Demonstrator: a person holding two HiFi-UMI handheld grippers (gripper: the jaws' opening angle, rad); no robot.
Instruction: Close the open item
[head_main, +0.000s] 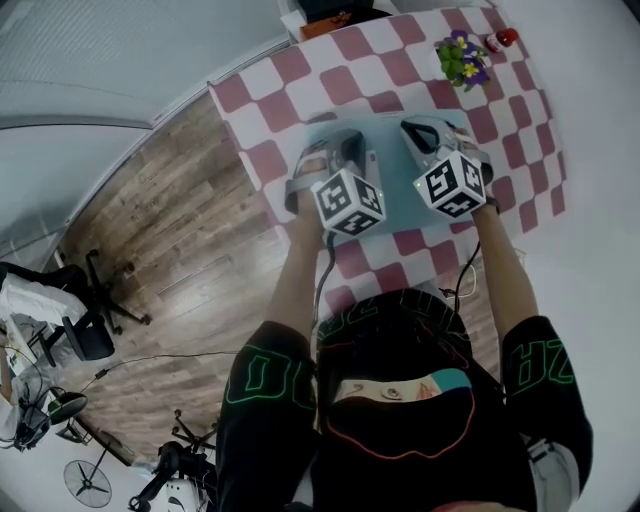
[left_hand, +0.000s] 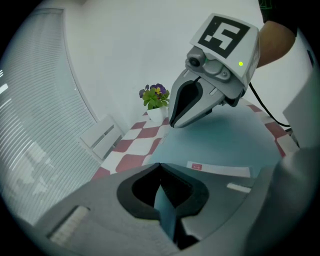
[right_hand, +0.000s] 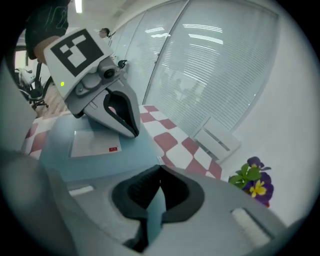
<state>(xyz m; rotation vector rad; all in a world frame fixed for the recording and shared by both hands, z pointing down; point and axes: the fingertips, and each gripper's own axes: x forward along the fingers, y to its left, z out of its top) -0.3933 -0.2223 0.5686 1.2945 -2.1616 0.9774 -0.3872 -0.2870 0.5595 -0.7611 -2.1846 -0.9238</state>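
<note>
A flat pale-blue case (head_main: 396, 172) with a white label is seen lying on the checkered bench (head_main: 300, 70). The left claw (left_hand: 159, 165) and right claw (right_hand: 160, 167) are held over it side by side, both clenched tip to tip. A potted flower (head_main: 462, 58) is set farther back.

We see a table (head_main: 300, 75) covered by a red-and-white checked cloth, with a pale blue flat item (head_main: 398, 195) around its middle, a potted plant (head_main: 462, 58) near its far right corner and a small red thing (head_main: 506, 37) just beside that plant.
</note>
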